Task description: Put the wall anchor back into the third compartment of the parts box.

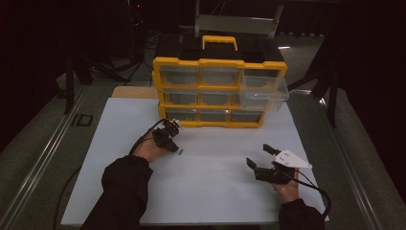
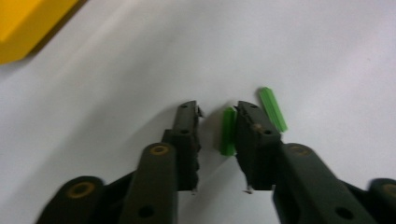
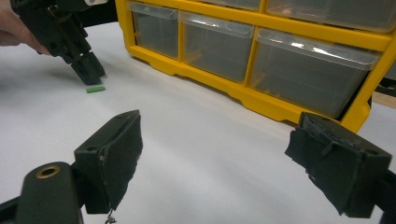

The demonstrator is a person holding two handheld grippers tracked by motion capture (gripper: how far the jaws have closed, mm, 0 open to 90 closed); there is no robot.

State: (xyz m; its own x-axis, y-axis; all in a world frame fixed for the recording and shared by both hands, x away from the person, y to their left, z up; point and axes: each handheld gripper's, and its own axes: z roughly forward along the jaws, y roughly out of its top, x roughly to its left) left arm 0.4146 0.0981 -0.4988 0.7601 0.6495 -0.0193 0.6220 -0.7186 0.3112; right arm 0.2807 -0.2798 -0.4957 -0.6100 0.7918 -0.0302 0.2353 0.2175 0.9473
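My left claw (image 2: 218,114) is tipped down onto the white board (image 1: 215,191). Its jaws stand narrowly apart around a green plastic peg (image 2: 228,131), which lies against one pad; I cannot tell whether the other pad presses it. A second green peg (image 2: 273,108) lies just outside that jaw, at about one o'clock. My right claw (image 3: 224,158) hovers wide open and empty. The yellow drawer cabinet (image 1: 220,63) stands at twelve o'clock, one clear drawer (image 1: 264,93) pulled out.
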